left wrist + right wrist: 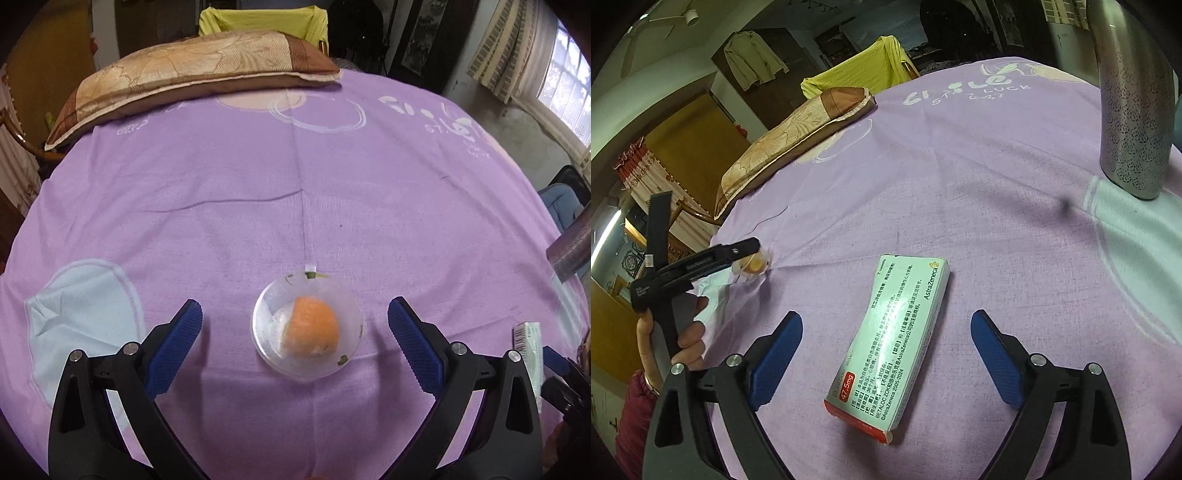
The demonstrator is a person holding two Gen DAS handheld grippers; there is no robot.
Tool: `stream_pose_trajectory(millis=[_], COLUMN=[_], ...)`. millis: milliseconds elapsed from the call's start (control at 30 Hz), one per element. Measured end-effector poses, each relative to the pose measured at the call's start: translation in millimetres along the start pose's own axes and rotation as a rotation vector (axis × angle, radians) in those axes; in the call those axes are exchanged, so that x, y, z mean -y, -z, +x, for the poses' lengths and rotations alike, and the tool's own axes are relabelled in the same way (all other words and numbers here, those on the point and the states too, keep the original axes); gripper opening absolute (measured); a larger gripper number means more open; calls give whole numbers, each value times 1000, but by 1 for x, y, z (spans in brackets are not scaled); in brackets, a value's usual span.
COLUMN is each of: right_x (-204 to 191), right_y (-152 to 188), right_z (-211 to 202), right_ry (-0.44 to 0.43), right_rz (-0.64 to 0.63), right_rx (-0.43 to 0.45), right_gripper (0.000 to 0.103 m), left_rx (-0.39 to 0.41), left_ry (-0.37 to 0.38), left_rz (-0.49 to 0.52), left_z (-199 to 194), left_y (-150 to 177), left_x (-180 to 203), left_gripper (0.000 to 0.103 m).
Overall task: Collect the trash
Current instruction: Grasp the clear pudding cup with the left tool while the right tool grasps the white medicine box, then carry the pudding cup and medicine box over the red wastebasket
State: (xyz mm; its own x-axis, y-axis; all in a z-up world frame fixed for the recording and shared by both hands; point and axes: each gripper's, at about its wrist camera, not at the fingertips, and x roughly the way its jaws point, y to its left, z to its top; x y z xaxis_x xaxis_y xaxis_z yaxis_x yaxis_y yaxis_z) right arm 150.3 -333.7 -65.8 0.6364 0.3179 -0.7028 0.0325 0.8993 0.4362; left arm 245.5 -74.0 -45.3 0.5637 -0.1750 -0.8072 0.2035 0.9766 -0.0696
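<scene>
A clear plastic cup (307,325) with an orange peel (312,326) inside lies on the purple sheet between the fingers of my left gripper (294,325), which is open around it without touching. A pale green medicine box (894,343) lies flat on the sheet between the fingers of my right gripper (886,350), which is open and empty. The box also shows at the right edge of the left wrist view (528,354). The left gripper and the cup (755,264) show at the left of the right wrist view.
A brown patterned pillow (192,70) lies at the far side of the purple sheet (295,177). A perforated metal bin (1134,103) stands at the far right. A yellow-draped chair (264,22) is behind the pillow.
</scene>
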Motion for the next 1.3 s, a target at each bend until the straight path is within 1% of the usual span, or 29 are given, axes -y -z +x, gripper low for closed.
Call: stream_pose_trajectory(millis=[67,100,133,167,200,233,267,300,333,567,733,867,967,1100,1233,1267,1300], right_x=[0,1,1,1,0,0,0,0,0,4,4,4,-3,-21,-36,-40,-42], right_y=[0,0,0,0,0,1,2,1,1,2,3,2,2,3,5,6,7], right_z=[0,0,0,0,1,1,0,0,0,-2,-2,-2,1,8,16,18,19], right_ry=[-2,-2,-3,-3,-3,-3,-2,-2,-1,-6,-12,-13,20,80,138,155,166], right_rz=[-1,0,2,2,2,2,2,2,2,11,11,6,-22,-104,-172,-189,-197], right_rx=[-1,0,0,0,1,1,1,1,2,6,4,-1,-10,-41,-62,-69,-73], right_gripper=[91,91,91,91,91,91,91,91,91,91,91,92,92,91,90,90,86], left_rx=[18,39,35,37,52,60,66,64,58,92,182,241,267,299,314,314,314], left_ry=[-32,-61,-71,-35,17,28,16,7,7,-19,-10,-12,-4,-3,4,5,8], left_rz=[0,5,3,-8,-24,-28,-21,-9,1,37,55,76,83,87,98,99,100], left_z=[6,9,10,8,5,4,4,4,5,-22,-57,-78,-86,-95,-101,-101,-102], left_y=[6,8,8,6,6,4,4,5,6,28,46,56,58,58,63,63,63], left_x=[-1,-2,-5,-8,-12,-14,-15,-14,-13,-2,8,16,18,20,26,26,26], left_gripper=[97,97,86,81,73,71,68,61,57,57,57,57,57,57,57,57,57])
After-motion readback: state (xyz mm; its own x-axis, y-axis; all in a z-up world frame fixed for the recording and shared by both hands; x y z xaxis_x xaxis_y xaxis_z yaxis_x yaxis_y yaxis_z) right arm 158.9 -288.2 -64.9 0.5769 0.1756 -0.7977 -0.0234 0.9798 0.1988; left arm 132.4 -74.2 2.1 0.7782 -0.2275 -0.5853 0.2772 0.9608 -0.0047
